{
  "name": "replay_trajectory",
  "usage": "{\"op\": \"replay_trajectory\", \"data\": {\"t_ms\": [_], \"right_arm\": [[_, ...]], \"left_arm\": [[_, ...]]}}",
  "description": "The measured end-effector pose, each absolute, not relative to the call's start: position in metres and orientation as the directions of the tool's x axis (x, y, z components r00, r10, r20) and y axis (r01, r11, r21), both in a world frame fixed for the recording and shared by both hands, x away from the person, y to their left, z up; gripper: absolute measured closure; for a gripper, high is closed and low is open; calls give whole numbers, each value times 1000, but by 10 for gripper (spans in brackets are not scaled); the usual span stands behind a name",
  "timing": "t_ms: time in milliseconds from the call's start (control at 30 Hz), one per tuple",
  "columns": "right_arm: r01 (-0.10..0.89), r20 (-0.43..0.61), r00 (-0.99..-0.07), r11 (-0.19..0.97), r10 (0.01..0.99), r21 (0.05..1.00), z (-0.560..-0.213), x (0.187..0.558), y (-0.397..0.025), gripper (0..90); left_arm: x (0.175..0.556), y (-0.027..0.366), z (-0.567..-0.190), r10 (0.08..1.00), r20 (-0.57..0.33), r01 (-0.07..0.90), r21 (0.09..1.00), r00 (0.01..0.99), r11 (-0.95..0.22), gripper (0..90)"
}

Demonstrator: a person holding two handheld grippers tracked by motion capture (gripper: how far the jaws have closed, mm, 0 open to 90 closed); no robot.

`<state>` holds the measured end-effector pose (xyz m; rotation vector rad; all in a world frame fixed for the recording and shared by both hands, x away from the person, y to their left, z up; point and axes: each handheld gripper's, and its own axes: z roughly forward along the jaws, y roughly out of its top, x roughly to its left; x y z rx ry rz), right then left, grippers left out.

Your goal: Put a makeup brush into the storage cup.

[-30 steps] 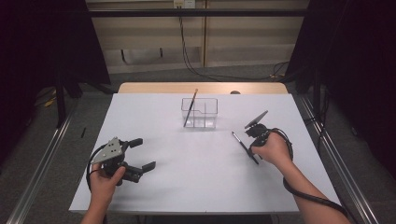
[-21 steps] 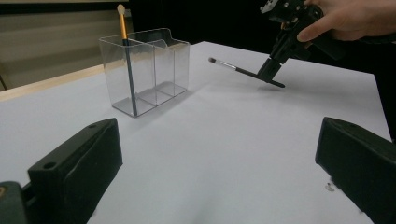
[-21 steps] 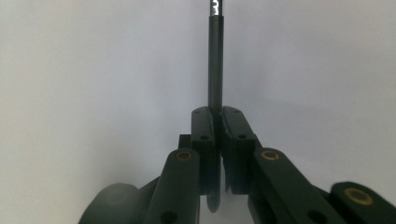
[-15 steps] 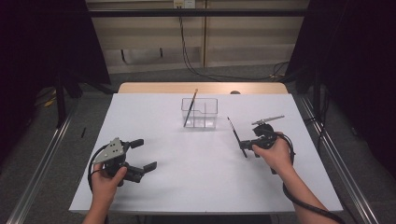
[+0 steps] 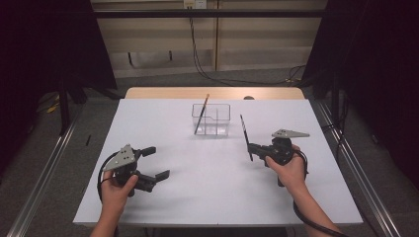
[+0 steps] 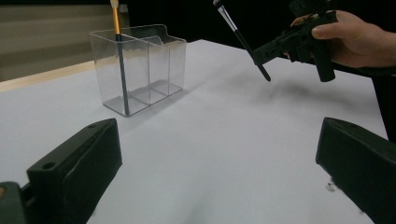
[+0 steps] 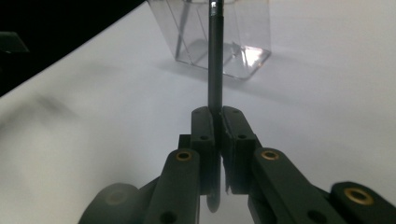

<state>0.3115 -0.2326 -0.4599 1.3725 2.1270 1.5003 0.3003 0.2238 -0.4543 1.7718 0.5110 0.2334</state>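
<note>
**Dark brush held above the counter, short of the clear holder**

Nearest the person, the left tool [image 5: 150,163] is rested low over the white counter [image 5: 197,197], gripped by the left hand [image 5: 116,187]; its jaws are spread wide, with nothing between them. In the left gripper view a bare stretch of counter is seen between the two jaws.

Farther on and to the right, the right tool [image 5: 253,148] is held clear of the counter by the right hand [image 5: 291,170], its jaws pointed to the left. They are clamped tight on the lower shaft of a dark brush [image 5: 245,136], which is carried nearly upright, tipped a little, its lower end off the surface.

Beyond both, near the middle of the counter, a clear holder [image 5: 217,126] with several compartments is stood. A gold-handled brush [image 5: 201,114] is leaned inside its left compartment. The dark brush is kept just to the right of the holder, apart from it, with nothing seen between them.
</note>
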Motion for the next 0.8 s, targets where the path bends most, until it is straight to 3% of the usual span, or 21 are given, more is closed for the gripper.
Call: {"op": "replay_trajectory", "data": {"t_ms": [300, 800], "right_arm": [[489, 335, -610, 9, 718, 872, -469, 305, -224, 845], [460, 350, -662, -8, 663, 888, -469, 304, -210, 845]], "left_arm": [[303, 218, -454, 455, -133, 231, 958, 881, -168, 0], [310, 206, -449, 438, -166, 246, 960, 883, -132, 0]]}}
